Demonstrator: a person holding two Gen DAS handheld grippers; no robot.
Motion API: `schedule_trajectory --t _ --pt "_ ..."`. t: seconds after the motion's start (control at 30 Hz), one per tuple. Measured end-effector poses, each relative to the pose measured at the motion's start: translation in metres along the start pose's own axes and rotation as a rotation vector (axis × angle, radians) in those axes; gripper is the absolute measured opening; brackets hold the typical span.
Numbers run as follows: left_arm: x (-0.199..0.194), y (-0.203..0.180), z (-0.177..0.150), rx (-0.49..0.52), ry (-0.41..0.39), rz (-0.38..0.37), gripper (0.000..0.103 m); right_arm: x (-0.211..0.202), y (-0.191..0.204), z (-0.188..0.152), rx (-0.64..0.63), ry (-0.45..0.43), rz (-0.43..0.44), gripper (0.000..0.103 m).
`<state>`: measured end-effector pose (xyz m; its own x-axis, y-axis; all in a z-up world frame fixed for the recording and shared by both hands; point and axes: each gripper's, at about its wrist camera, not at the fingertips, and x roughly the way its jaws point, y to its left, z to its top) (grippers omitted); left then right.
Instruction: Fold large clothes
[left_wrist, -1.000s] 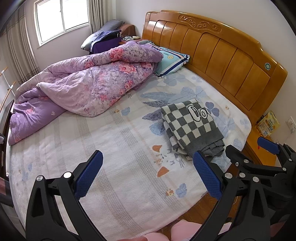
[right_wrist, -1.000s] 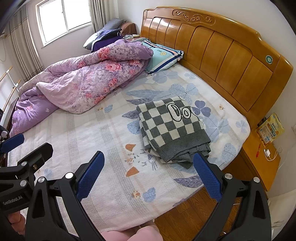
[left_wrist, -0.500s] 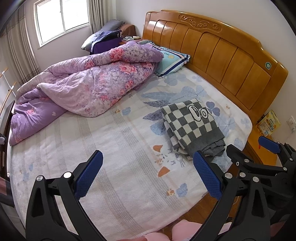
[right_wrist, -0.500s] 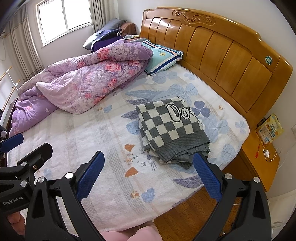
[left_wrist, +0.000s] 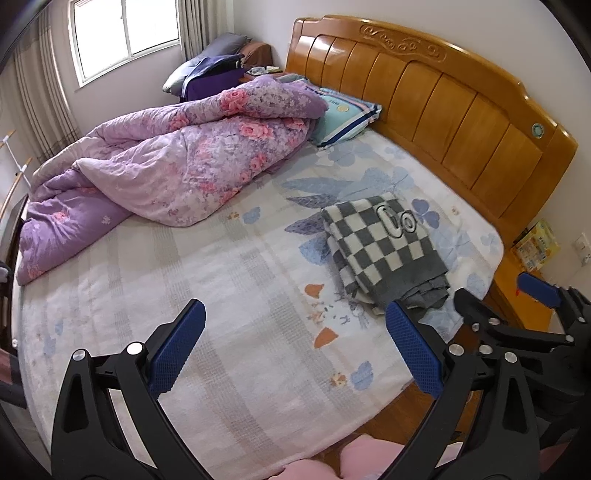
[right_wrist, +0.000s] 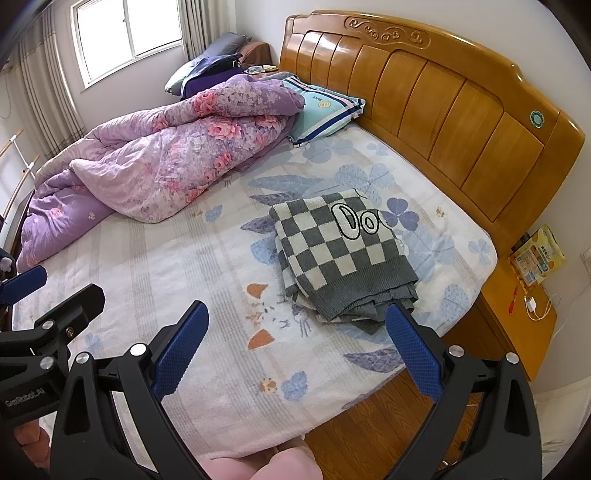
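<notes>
A grey and white checkered knit garment (left_wrist: 384, 251) lies folded in a neat stack on the right side of the bed, near the headboard; it also shows in the right wrist view (right_wrist: 340, 254). My left gripper (left_wrist: 295, 332) is open and empty, held above the bed's near edge, left of the garment. My right gripper (right_wrist: 295, 332) is open and empty, above the near edge, with its right finger close to the garment's front edge. Each gripper shows at the side of the other's view.
A purple floral quilt (left_wrist: 173, 162) is bunched at the far left of the bed. A striped pillow (right_wrist: 321, 107) lies by the wooden headboard (right_wrist: 443, 85). A wooden nightstand (right_wrist: 517, 325) with packets stands at the right. Wooden floor shows below the bed's edge.
Both grippers have drifted slightly; the views shift a little. The folded garment has not moved and both grippers stay open.
</notes>
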<state>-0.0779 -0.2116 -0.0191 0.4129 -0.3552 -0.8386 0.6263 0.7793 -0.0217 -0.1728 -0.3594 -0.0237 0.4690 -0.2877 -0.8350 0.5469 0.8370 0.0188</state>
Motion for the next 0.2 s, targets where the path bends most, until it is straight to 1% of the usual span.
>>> schedule_trajectory --t 0.1,0.2 --pt "0.0019 0.0018 -0.0001 -0.004 0.008 -0.006 0.098 0.0011 0.0002 0.0011 -0.002 0.0 0.002 0.093" --pt "0.0026 0.0017 -0.0004 0.003 0.004 0.009 0.098 0.0003 -0.0004 -0.0003 -0.001 0.001 -0.001 0.093"
